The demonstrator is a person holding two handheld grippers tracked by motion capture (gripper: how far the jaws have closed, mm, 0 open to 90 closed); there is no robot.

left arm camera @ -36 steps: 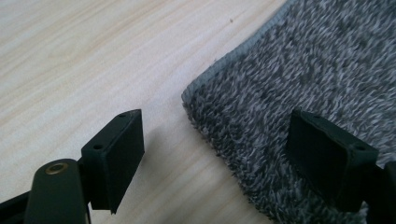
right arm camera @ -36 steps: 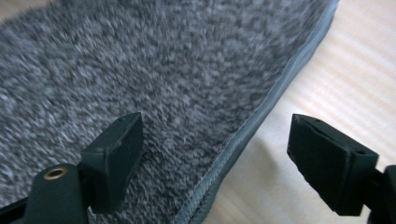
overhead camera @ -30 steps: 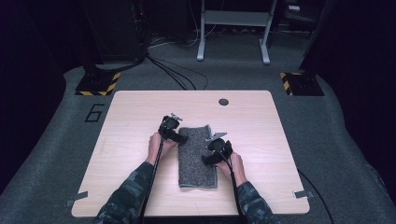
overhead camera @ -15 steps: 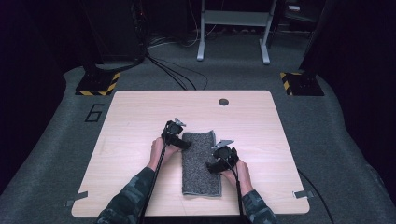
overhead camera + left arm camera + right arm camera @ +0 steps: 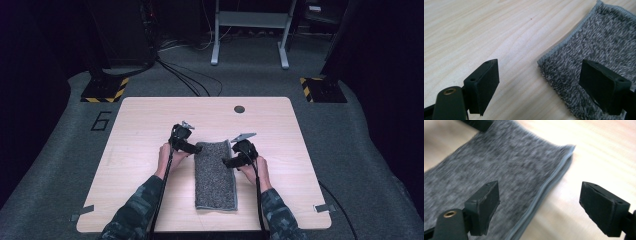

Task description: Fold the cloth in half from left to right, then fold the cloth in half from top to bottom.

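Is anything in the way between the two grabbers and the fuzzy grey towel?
No, nothing visible is. The folded grey towel lies alone on the wooden table. The left gripper and right gripper sit open at its far corners, with bare wood between.

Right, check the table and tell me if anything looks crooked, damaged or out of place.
Nothing stands out. The grey towel lies folded into a neat strip, flat on the table, its edges stacked evenly in the right gripper view. The left gripper and right gripper sit at its far corners, jaws open, holding nothing.
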